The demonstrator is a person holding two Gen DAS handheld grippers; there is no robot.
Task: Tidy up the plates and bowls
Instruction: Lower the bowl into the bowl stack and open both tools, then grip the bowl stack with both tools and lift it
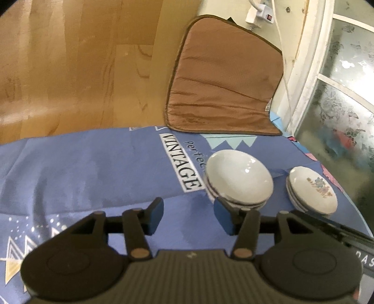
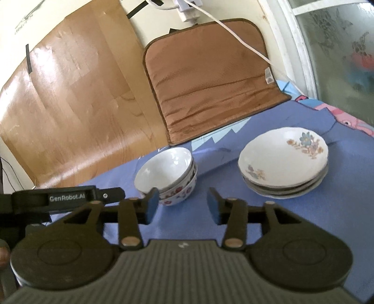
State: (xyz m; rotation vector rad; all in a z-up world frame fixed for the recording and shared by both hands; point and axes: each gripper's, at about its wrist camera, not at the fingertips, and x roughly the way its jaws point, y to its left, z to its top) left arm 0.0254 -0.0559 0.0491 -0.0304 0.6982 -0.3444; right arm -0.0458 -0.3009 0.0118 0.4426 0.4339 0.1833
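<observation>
A stack of white bowls with a flower pattern on the lowest one stands on the blue cloth; it also shows in the left wrist view. To its right is a stack of flowered plates, seen in the left wrist view too. My left gripper is open and empty, its right finger just in front of the bowl stack. My right gripper is open and empty, in front of the gap between bowls and plates. The left gripper's body shows at the left of the right wrist view.
A brown cushion leans against the wall behind the dishes. A wooden board stands to its left. A white power strip with a cable hangs above. A frosted glass window is at the right.
</observation>
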